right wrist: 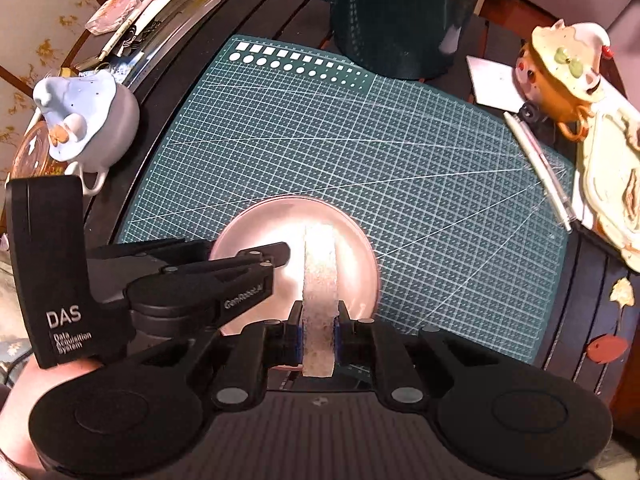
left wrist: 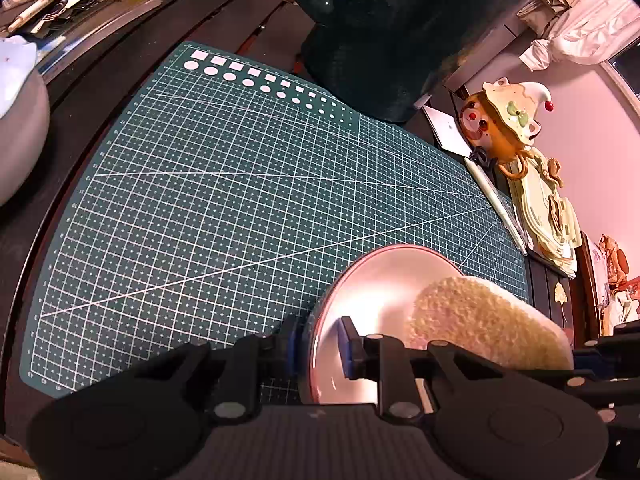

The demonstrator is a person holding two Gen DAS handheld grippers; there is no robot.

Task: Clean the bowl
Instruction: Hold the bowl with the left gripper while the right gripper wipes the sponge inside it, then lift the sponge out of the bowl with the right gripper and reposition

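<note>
A shiny metal bowl (left wrist: 372,292) stands on the green cutting mat (left wrist: 224,200), near its front edge. My left gripper (left wrist: 318,346) is shut on the bowl's rim, one finger outside the wall and one inside. A yellowish sponge (left wrist: 480,320) lies inside the bowl on the right. In the right wrist view my right gripper (right wrist: 319,336) points down over the bowl (right wrist: 256,232), shut on the sponge (right wrist: 319,272), which stands on edge between the pads. The left gripper (right wrist: 278,258) reaches in from the left onto the rim.
A tall dark green container (right wrist: 400,20) stands at the mat's far edge. A grey pot with a pale blue lid (right wrist: 92,120) sits left of the mat. An orange cat-shaped pot (right wrist: 560,76), a pen (right wrist: 536,168) and a cream tray (right wrist: 612,200) lie to the right. Papers pile at the back left.
</note>
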